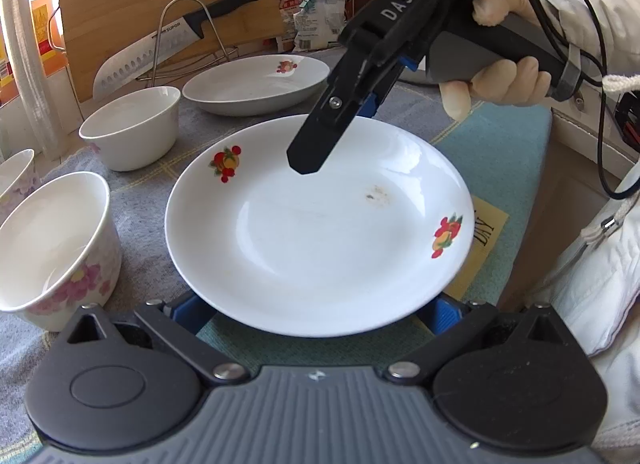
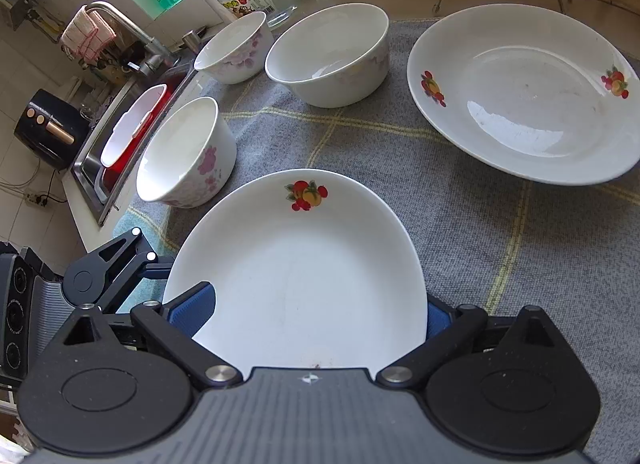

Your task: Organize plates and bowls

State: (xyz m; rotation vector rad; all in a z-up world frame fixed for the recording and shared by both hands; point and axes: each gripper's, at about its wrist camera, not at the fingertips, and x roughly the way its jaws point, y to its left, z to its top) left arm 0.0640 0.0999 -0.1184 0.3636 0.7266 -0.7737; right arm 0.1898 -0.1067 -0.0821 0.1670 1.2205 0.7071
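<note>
Plate first: a white round ceramic plate with fruit decals (image 1: 316, 232) sits over the grey checked cloth (image 2: 460, 223) on the tabletop, its near rim between the left tool (image 1: 316, 314) fingers, which stand apart. The right tool (image 2: 316, 314) straddles its far rim, fingers spread. A second fruit-decal plate (image 2: 524, 91) and 3 white bowls lie beyond.
</note>
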